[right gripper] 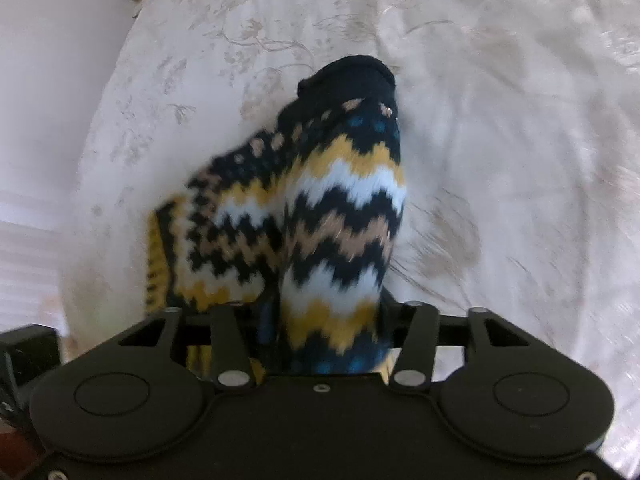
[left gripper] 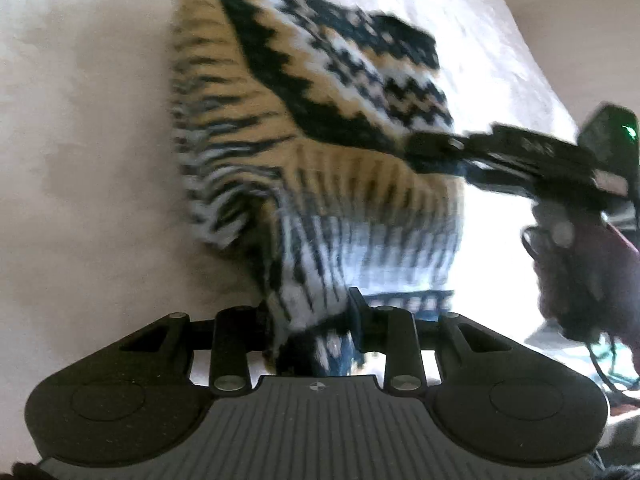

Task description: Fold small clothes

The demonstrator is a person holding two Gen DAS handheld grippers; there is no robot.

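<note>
Closed tight, left gripper (left gripper: 314, 322), on the blue-and-white ribbed cuff end of a knitted sock (left gripper: 304, 120), fabric bunched between the jaws and the rest stretching forward, lifted over the pale embroidered bedspread (left gripper: 88, 128). Clamped likewise, right gripper (right gripper: 332, 332), on the zigzag-patterned foot of the same sock (right gripper: 344, 208), dark toe farthest out and a second layer folded beside it at left. Blurred, probably mid-air, right gripper (left gripper: 436, 148) pinching the sock's far edge.
</note>
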